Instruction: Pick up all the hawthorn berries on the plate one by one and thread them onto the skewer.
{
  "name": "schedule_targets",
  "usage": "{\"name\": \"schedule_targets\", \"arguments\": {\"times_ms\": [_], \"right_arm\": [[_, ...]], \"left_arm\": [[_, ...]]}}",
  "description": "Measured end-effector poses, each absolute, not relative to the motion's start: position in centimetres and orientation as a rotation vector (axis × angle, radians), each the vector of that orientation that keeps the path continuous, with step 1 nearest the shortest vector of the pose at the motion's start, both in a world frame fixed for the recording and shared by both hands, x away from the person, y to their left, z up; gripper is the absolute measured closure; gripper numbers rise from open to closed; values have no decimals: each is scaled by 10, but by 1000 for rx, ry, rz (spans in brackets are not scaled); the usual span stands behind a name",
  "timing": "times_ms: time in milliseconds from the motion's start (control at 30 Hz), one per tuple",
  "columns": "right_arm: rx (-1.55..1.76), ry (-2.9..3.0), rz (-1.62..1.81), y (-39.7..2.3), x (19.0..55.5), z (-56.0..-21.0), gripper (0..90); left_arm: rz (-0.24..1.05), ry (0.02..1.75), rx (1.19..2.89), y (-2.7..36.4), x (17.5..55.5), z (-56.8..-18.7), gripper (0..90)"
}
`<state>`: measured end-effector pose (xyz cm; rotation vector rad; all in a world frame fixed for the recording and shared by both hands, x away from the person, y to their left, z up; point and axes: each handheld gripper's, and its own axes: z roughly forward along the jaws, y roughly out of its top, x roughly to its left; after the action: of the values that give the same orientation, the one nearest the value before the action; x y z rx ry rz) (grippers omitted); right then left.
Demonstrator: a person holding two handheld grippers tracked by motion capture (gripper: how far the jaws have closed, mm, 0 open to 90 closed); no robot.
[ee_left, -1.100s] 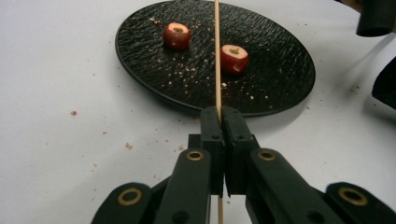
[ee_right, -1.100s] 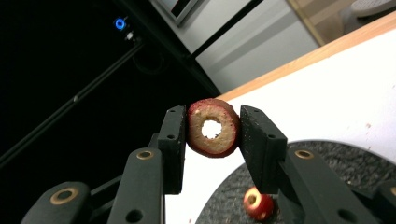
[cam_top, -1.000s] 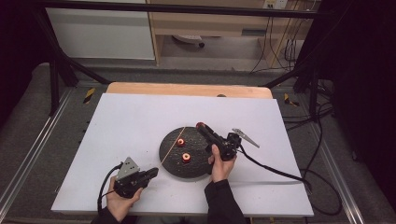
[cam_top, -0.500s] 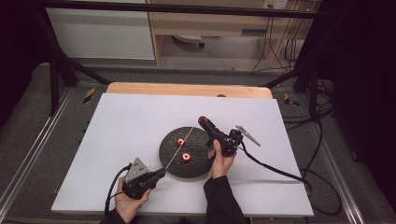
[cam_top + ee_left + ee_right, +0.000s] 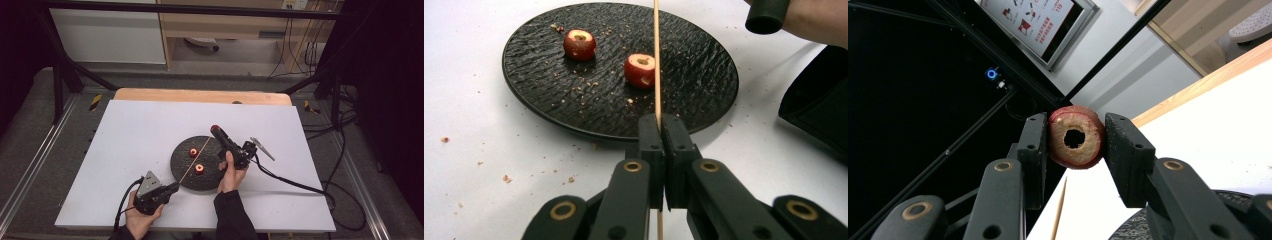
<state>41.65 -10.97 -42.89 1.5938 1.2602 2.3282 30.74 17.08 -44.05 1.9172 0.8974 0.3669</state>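
Gripping a thin wooden skewer in my left tool, it crosses the black plate; my right tool clamps a cored red fruit above the plate's far edge.

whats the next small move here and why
Probably bring the right gripper down so the cored fruit lines its hole up with the skewer tip. The left gripper is clamped on the skewer, whose tip sits just below the fruit, with nothing threaded yet.

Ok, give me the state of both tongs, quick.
Left tongs: closed on the wooden skewer.
Right tongs: closed on a cored red fruit.
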Motion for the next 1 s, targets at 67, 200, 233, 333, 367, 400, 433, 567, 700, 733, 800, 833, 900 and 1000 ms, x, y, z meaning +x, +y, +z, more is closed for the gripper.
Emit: {"name": "schedule_targets", "arguments": {"times_ms": [67,200,233,333,367,400,433,567,700,733,800,833,900,1000], "right_arm": [[1586,1262,2332,-109,416,-429,629],[1584,1261,2338,-108,416,-430,629],[1581,1260,2340,-108,415,-430,629],[1580,1273,2344,-107,415,-430,629],[1582,1273,2344,-107,415,-431,629],[1583,1273,2345,-107,415,-431,630],[1584,1272,2348,-107,415,-431,629],[1582,1275,2351,-107,415,-431,630],[1583,1278,2352,-106,415,-432,630],[1583,1278,2352,-106,415,-432,630],[1589,1276,2355,-106,414,-433,630],[1589,1276,2355,-106,414,-433,630],[1590,1270,2361,-105,414,-434,630],[1590,1264,2366,-105,414,-434,630]], "left_arm": [[366,897,1918,170,307,-441,881],[367,897,1916,168,307,-441,881],[368,896,1915,168,307,-441,881],[370,899,1911,167,307,-441,881],[370,899,1908,167,306,-441,881],[370,899,1908,167,306,-441,881],[372,900,1905,167,306,-441,881],[375,905,1897,167,306,-440,882],[373,911,1888,165,306,-440,881],[374,913,1886,165,306,-440,881],[375,918,1881,163,306,-440,881],[374,921,1877,162,306,-439,881],[374,928,1868,159,306,-439,881],[384,941,1860,155,306,-437,882]]}}
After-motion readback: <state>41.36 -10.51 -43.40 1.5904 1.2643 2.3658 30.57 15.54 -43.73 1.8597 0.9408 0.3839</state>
